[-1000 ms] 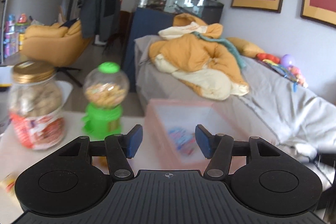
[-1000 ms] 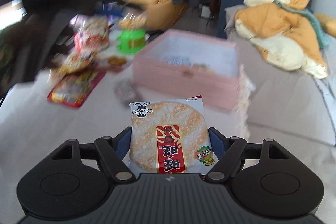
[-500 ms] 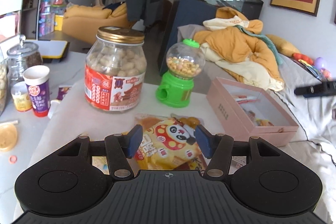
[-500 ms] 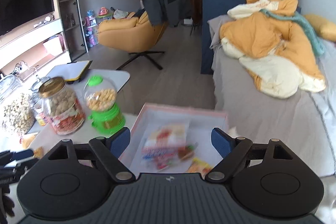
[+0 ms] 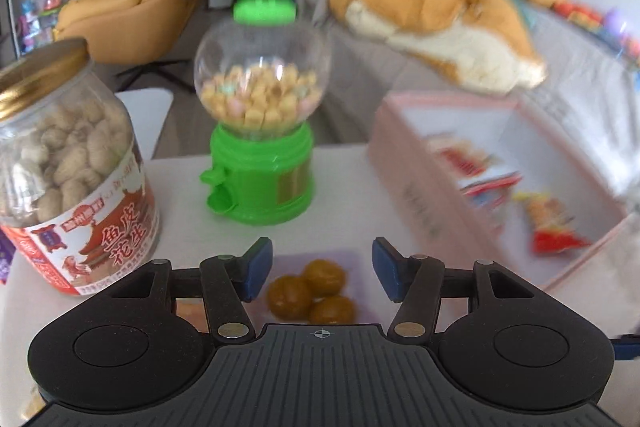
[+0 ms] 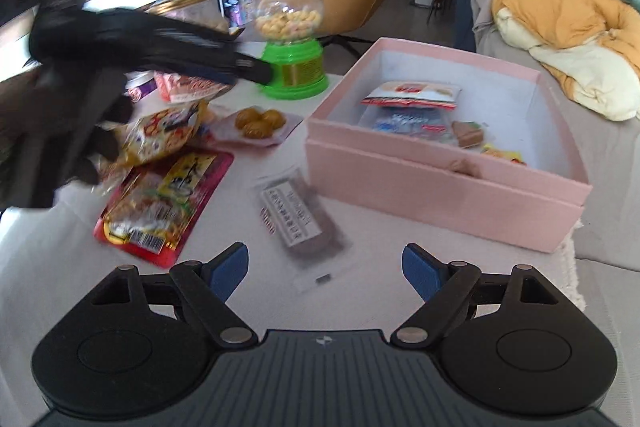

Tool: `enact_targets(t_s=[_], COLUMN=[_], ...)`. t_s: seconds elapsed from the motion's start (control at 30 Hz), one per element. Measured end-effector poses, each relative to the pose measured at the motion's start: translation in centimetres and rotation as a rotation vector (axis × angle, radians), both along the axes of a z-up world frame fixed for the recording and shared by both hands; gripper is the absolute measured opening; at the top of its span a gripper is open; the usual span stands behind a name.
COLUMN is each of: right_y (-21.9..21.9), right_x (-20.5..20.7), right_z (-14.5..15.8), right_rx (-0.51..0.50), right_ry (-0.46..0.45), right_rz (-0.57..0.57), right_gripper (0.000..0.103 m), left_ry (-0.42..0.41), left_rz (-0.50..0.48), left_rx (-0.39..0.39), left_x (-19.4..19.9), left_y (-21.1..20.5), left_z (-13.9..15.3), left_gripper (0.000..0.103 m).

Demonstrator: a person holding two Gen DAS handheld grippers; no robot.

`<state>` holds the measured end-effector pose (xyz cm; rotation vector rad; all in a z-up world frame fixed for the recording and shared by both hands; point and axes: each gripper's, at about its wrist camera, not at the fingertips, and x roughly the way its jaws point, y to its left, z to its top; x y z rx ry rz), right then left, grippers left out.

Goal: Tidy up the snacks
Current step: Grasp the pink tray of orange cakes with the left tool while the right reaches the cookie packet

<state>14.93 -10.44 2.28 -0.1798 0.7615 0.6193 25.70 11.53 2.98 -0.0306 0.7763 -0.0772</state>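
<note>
My left gripper point(image 5: 321, 269) hangs low over a clear packet of round brown snacks point(image 5: 310, 293) on the white table. Its jaws are closing, with the packet between the blue pads but untouched. In the right wrist view the same packet point(image 6: 258, 123) lies below the blurred black left gripper point(image 6: 244, 67). My right gripper point(image 6: 324, 271) stands open and holds nothing, just short of a dark snack bar with a white label point(image 6: 298, 219). The pink box point(image 6: 440, 183) to the right holds several packets, a rice cracker pack point(image 6: 412, 93) among them.
A green candy dispenser point(image 5: 260, 163) and a gold-lidded peanut jar point(image 5: 68, 167) stand behind the brown snacks. A red packet point(image 6: 164, 203) and a yellow packet point(image 6: 164, 135) lie left of the dark bar. A sofa with an orange quilt point(image 6: 568, 27) lies beyond the box.
My right gripper let the rice cracker pack go into the pink box and came back low over the table. My left gripper swung from the box down to the brown snacks.
</note>
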Motion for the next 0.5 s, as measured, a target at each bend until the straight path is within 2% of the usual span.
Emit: enact_targets(t_s=[0.07, 0.13, 0.23, 0.3, 0.37, 0.5], right_y=[0.1, 0.0, 0.0, 0.3, 0.7, 2.4], right_x=[-0.5, -0.6, -0.1, 0.7, 1.5, 2.6], right_z=[-0.5, -0.6, -0.6, -0.4, -0.3, -0.7], right_rx=[0.001, -0.005, -0.008, 0.001, 0.017, -0.009], right_ry=[-0.002, -0.008, -0.030, -0.043, -0.044, -0.038], right_rz=[0.020, 0.040, 0.037, 0.028, 0.035, 0.071], right_gripper=[0.085, 0.085, 0.085, 0.085, 0.083, 0.066], left_ry=[0.029, 0.011, 0.018, 0.014, 0.022, 0.035], left_rz=[-0.015, -0.074, -0.162, -0.190, -0.202, -0.199], left_rx=[0.018, 0.039, 0.018, 0.018, -0.015, -0.124], left_x=[0.2, -1.0, -3.9, -6.2, -8.3, -11.5], left_y=[0.2, 0.0, 0.0, 0.0, 0.3, 1.1], left_z=[-1.4, -1.5, -1.5, -1.6, -1.5, -1.5], left_gripper=[0.053, 0.051, 0.051, 0.051, 0.051, 0.051])
